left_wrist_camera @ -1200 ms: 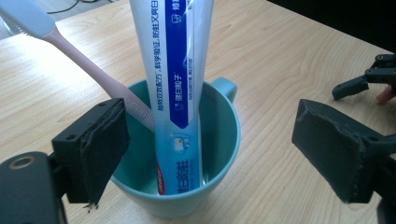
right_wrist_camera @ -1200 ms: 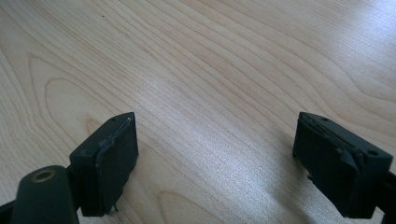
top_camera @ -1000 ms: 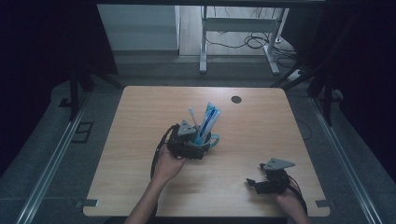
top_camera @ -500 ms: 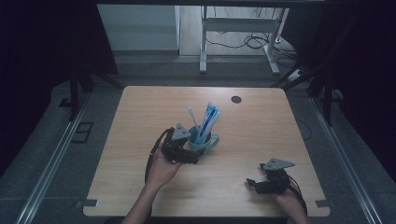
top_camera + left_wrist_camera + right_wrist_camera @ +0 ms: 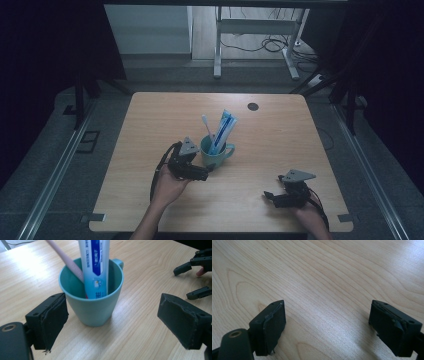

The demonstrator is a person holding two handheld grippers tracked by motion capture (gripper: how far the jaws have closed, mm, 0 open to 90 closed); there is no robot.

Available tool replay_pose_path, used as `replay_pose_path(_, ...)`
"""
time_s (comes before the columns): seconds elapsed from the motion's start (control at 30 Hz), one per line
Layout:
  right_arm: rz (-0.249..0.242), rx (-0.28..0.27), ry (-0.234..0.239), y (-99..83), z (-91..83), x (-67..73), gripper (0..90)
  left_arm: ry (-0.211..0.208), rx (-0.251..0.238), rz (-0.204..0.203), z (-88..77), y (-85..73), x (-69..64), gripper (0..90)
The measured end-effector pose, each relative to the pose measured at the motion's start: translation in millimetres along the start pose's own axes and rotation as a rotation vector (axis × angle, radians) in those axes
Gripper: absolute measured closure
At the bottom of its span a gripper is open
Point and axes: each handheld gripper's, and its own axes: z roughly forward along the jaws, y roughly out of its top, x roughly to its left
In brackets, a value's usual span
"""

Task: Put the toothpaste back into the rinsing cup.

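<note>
Dim high view, dark surroundings, brighter sharp close-ups

The table (image 5: 150, 125) is pale wood-grain laminate with a smooth, faintly sheeny top, and on it the teal cup (image 5: 92, 307) looks like matt moulded plastic. Inside the cup, the toothpaste tube (image 5: 96, 267) has a glossy printed plastic skin, and the pink toothbrush (image 5: 67, 261) leaning beside it looks like smooth plastic. Near the cup, the left gripper (image 5: 112, 317) has matt black jaws faced with rough, frayed-edged pads, as does the right gripper (image 5: 327, 325) farther from it.
</note>
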Motion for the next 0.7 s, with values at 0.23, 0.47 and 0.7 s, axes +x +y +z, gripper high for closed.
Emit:
replay_pose_path(0.23,0.0,0.0,0.0,0.0,0.0,0.0,14.2,0.007,-0.009,-0.028,-7.9,-11.6,5.0,9.7)
replay_pose_path(0.47,-0.001,0.0,0.0,0.0,0.0,0.0,14.2,0.021,-0.006,-0.039,-16.0,-21.4,9.4,9.8)
replay_pose_path(0.7,0.0,0.0,0.0,0.0,0.0,0.1,14.2,0.025,0.0,-0.053,-21.0,-30.1,12.8,10.0)
